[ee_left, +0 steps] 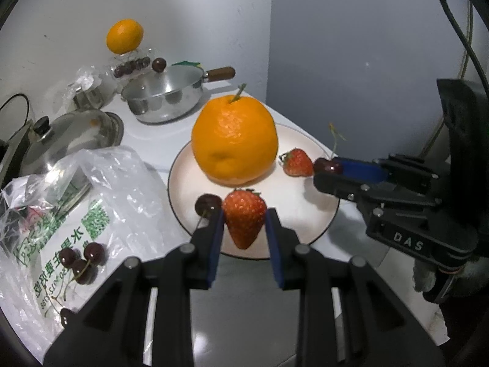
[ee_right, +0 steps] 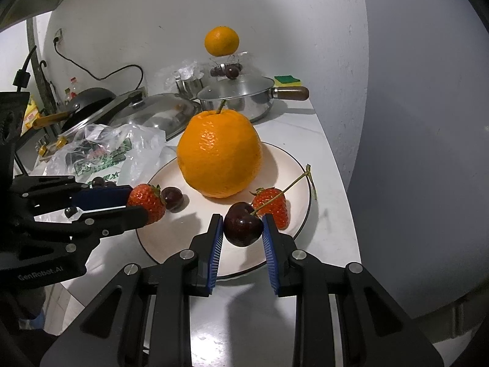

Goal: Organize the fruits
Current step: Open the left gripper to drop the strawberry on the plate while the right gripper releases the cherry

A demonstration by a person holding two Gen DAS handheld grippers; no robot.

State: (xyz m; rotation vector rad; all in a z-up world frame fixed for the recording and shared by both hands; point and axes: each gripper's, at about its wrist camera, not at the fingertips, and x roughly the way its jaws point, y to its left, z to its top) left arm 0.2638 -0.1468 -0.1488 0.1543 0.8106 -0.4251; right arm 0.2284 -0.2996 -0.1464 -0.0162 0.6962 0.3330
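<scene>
A white plate [ee_left: 305,211] [ee_right: 183,229] holds a large orange [ee_left: 234,139] [ee_right: 219,156], a strawberry [ee_left: 297,162] [ee_right: 273,206] and a dark cherry [ee_left: 207,203] [ee_right: 172,197]. My left gripper [ee_left: 244,218] [ee_right: 136,203] is shut on a second strawberry [ee_left: 244,217] [ee_right: 148,203] over the plate's near left rim. My right gripper [ee_right: 243,229] [ee_left: 324,169] is shut on a stemmed cherry [ee_right: 243,227] [ee_left: 327,165] just above the plate's right side, beside the lying strawberry.
A plastic bag [ee_left: 101,183] with loose cherries [ee_left: 82,257] lies left of the plate. Behind stand a steel saucepan [ee_left: 165,98], a glass lid [ee_left: 70,134], a black pan [ee_right: 88,101] and a small orange [ee_left: 124,36] on a clear box. The counter edge runs close on the right.
</scene>
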